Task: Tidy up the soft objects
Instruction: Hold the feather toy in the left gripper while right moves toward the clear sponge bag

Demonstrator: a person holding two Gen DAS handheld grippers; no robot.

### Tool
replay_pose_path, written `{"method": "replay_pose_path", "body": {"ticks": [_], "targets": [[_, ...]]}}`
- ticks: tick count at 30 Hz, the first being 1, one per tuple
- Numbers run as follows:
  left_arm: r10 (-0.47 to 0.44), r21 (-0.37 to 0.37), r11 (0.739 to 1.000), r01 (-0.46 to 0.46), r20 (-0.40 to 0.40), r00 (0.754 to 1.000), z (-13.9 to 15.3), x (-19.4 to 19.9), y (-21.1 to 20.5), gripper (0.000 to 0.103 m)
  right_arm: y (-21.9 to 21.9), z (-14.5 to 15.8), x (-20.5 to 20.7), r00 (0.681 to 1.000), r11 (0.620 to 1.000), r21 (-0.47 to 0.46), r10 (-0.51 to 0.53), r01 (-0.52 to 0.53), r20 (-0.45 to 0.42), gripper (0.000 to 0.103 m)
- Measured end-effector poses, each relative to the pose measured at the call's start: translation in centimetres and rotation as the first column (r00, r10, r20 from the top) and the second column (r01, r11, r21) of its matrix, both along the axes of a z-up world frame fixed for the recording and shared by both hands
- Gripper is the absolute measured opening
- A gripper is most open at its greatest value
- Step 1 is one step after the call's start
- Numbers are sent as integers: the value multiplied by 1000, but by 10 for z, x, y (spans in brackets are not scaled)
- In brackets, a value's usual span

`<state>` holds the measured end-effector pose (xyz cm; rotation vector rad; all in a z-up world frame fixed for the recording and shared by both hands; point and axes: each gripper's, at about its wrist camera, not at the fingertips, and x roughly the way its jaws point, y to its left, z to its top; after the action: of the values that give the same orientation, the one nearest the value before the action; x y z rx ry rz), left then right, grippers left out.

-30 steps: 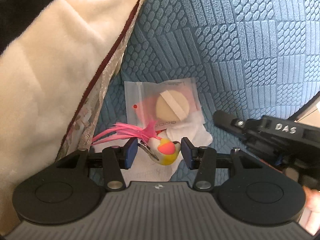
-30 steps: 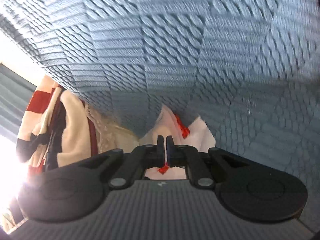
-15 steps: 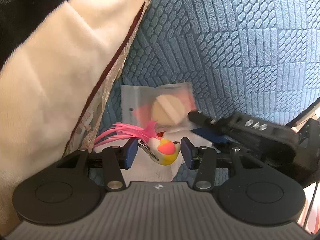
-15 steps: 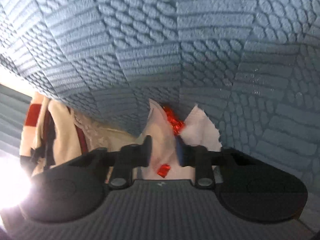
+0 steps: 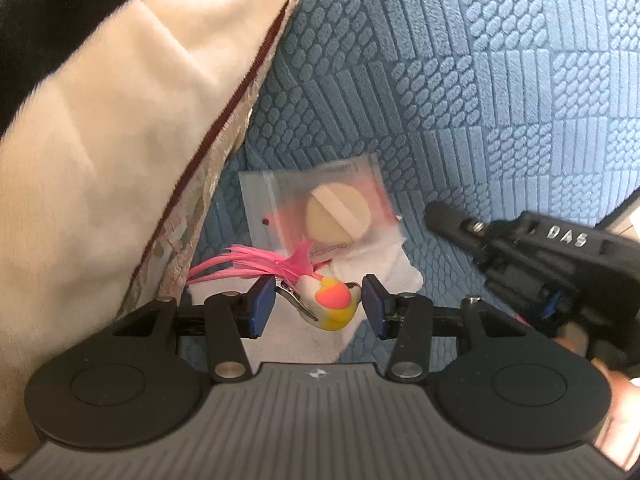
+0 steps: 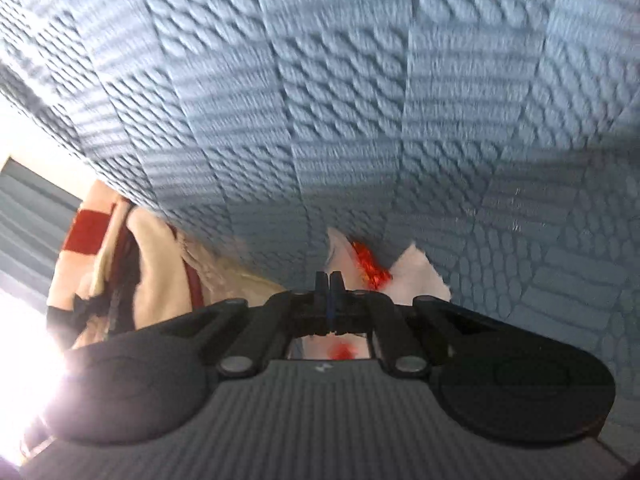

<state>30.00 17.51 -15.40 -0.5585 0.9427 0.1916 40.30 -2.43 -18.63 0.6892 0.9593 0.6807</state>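
Observation:
A small toy bird (image 5: 330,304) with yellow, orange and white body and pink feathers (image 5: 256,266) lies between the open fingers of my left gripper (image 5: 318,306), on a white tissue (image 5: 372,276). Behind it lies a clear bag (image 5: 320,210) with a round beige puff. My right gripper (image 5: 444,216) shows at the right of the left wrist view, clear of the bag. In the right wrist view its fingers (image 6: 329,282) are closed together in front of the bag edge (image 6: 338,250) and the tissue (image 6: 416,280); I see nothing held.
A cream plush cushion (image 5: 120,140) with dark red piping fills the left side, also in the right wrist view (image 6: 156,264). Everything lies on a blue textured sofa (image 5: 460,80). Strong glare sits at the lower left of the right wrist view.
My right gripper reached in to the bag, opened, then pulled back to the right and shut. The bag has shifted and tilted slightly. My left gripper has stayed put.

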Motion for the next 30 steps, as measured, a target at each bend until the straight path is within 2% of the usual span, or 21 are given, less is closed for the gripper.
{"method": "replay_pose_path", "body": {"ticks": [6,9,11,12,13,15,19,26,30], "targets": [[-2,1,1000,2,1,1000,1,-4,-3,54,-12,7,1,1000,1000,-13,5,-5,0,3],[-4,22,1000,4,-2,1000,3,-6,-6,54,-12,5,1,998,998,-38,51,-52,-20,7],[-1,28,1000,1,-5,1000,3,-8,-6,54,-3,8,0,995,992,-72,99,-99,-3,9],[1,28,1000,-1,-7,1000,2,-8,-6,54,2,11,0,993,989,-93,117,-116,9,19],[4,24,1000,-4,-8,1000,1,-8,-5,54,5,13,0,991,986,-110,131,-128,24,39],[10,13,1000,-10,-10,1000,-1,-8,-3,54,7,17,3,989,985,-113,136,-130,50,54],[22,1,1000,-22,-14,1000,-3,-8,0,54,17,17,23,988,987,-81,147,-142,51,53],[35,-6,999,-35,-53,998,-12,-4,0,54,40,4,49,984,974,-167,165,-152,65,53],[50,-26,998,-52,-73,996,-18,-3,3,54,43,-10,56,985,983,-70,171,-168,30,53]]}}
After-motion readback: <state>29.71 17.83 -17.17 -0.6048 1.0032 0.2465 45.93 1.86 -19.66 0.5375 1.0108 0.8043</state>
